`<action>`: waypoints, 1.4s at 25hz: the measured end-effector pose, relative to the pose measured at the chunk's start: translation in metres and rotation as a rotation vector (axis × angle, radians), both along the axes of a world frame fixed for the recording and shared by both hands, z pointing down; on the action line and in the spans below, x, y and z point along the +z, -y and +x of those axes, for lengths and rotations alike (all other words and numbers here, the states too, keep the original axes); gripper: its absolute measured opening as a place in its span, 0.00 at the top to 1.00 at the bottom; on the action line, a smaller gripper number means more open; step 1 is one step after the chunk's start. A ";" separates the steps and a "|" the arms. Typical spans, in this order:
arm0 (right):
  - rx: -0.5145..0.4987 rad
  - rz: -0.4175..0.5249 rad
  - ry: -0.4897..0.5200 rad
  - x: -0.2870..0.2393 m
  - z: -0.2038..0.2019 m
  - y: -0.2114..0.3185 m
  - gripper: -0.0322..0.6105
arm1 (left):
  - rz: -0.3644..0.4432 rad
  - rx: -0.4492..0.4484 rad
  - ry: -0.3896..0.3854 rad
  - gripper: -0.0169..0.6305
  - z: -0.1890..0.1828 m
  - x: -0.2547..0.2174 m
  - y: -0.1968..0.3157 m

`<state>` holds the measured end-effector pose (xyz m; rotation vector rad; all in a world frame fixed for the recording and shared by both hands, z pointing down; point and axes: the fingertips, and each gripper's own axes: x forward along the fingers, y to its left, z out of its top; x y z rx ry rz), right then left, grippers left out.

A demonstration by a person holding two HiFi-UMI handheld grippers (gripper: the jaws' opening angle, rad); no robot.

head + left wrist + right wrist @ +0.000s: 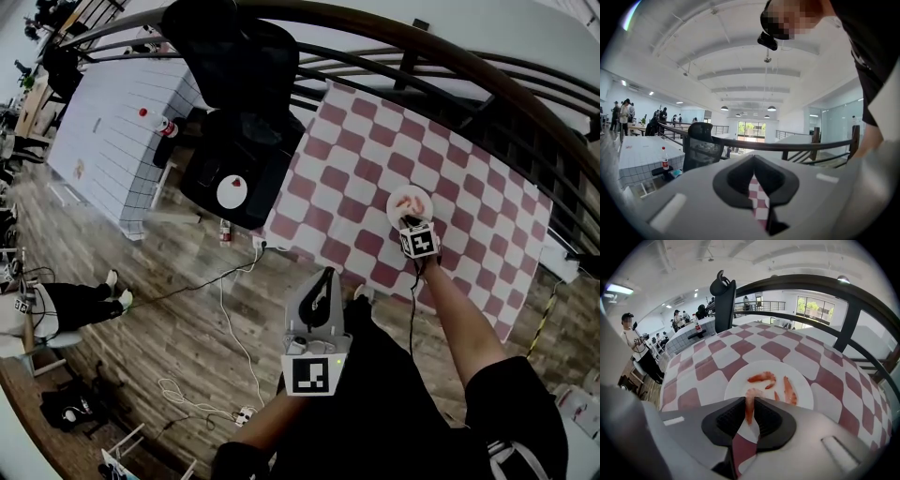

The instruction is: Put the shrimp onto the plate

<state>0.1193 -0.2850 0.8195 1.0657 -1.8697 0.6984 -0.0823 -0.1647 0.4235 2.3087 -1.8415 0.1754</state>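
Observation:
A white plate (806,391) lies on the red-and-white checked table (740,348). Two orange shrimp lie on it, one curled (762,377) and one straight (789,390). My right gripper (750,411) hangs just over the plate's near rim, shut on a third shrimp (749,401) that sticks out forward between the pads. In the head view the right gripper (410,225) is at the plate (403,195). My left gripper (325,274) is held off the table's near edge above the floor, its jaws together with nothing in them (757,187).
A black curved railing (853,301) runs along the table's far side. A black office chair (239,112) stands at the table's left end, with a white tiled table (112,131) and a bottle (167,127) beyond. Cables (225,300) cross the wooden floor.

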 end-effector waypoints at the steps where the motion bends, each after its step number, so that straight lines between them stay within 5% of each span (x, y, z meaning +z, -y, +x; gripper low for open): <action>1: -0.008 0.004 -0.008 0.000 -0.001 0.000 0.86 | -0.003 -0.001 0.000 0.96 -0.001 0.001 -0.001; 21: 0.055 0.043 0.045 -0.022 0.011 -0.015 0.78 | -0.004 0.041 -0.022 0.96 -0.006 -0.003 -0.009; 28: 0.024 0.187 0.036 -0.077 -0.001 -0.034 0.85 | 0.027 0.076 -0.048 0.96 0.001 -0.006 -0.012; 35: 0.164 0.353 0.117 -0.161 -0.011 -0.055 0.95 | 0.069 0.139 -0.068 0.96 0.011 -0.015 -0.020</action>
